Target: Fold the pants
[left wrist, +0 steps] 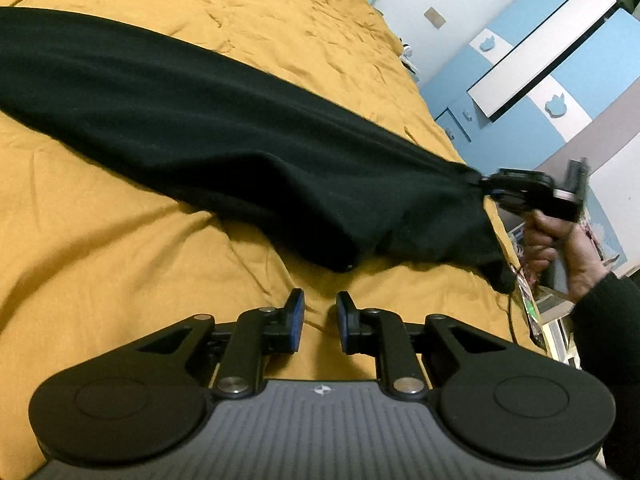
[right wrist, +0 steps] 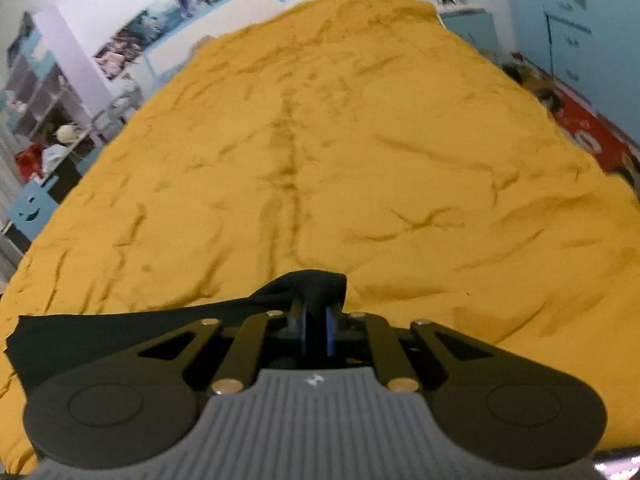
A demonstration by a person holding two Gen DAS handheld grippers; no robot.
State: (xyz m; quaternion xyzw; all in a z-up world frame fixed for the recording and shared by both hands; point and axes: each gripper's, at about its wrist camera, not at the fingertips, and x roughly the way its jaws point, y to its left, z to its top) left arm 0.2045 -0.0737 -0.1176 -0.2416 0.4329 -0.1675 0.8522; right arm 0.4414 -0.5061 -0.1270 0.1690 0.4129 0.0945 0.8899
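Early stage: right gripper (right wrist: 316,330) clamps black pants (left wrist: 180,120) bunched between its jaws; left gripper (left wrist: 319,320) part-open, empty, pants just ahead. Folds apparently unstarted.

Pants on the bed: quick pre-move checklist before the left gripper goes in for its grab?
1. Right gripper has the pants: ok, shut on a bunched corner of black cloth.
2. Left gripper free: ok, open, nothing between its pads, yellow bedspread showing through the gap.
3. Near edge of the pants within the left gripper's line: ok, the dark fold lies just ahead of its fingertips.
4. Pants lying flat: not ok, the held end is lifted and the cloth sags in folds.
5. Far end of the pants: cannot tell, it runs out of the left wrist view.
6. Which part is held, waist or hem: cannot tell.
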